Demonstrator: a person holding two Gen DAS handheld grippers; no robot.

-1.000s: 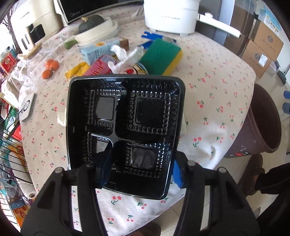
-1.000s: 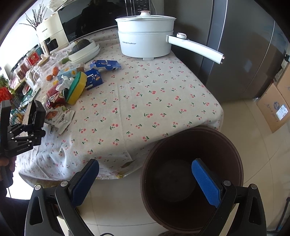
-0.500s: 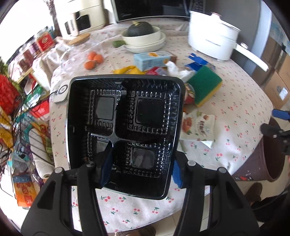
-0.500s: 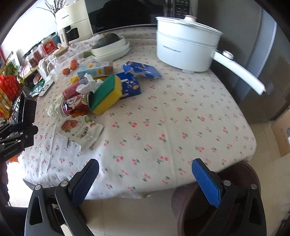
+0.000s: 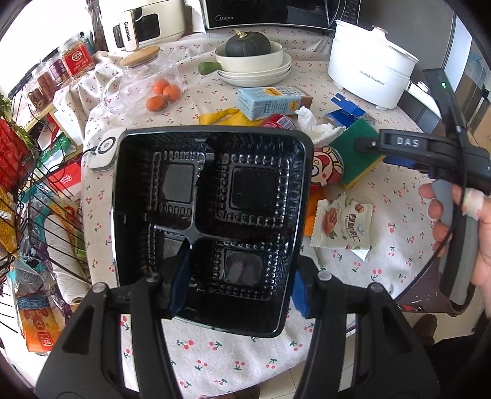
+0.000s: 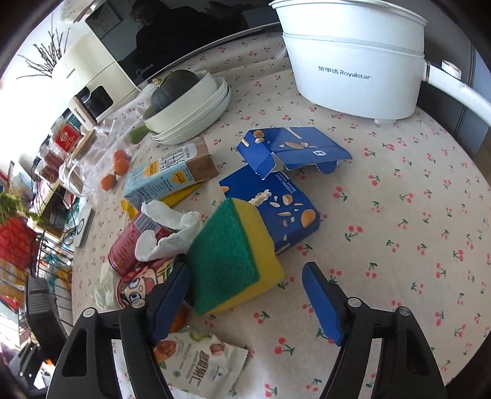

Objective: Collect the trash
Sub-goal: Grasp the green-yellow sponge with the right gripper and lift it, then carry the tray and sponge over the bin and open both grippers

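Trash lay heaped on the surface (image 6: 399, 190). Left gripper (image 5: 237, 287) gripped the black tray (image 5: 211, 224); right gripper (image 6: 245, 296), jaws wide and empty, straddled the sponge (image 6: 233, 257), probably needing to close next.

A home kitchen: microwave (image 5: 264, 13) at top centre, white electric pot (image 5: 369, 64) upper right, stacked bowls (image 5: 253, 66) and a squash (image 5: 248, 46) on the cherry-print bench (image 6: 414, 214)
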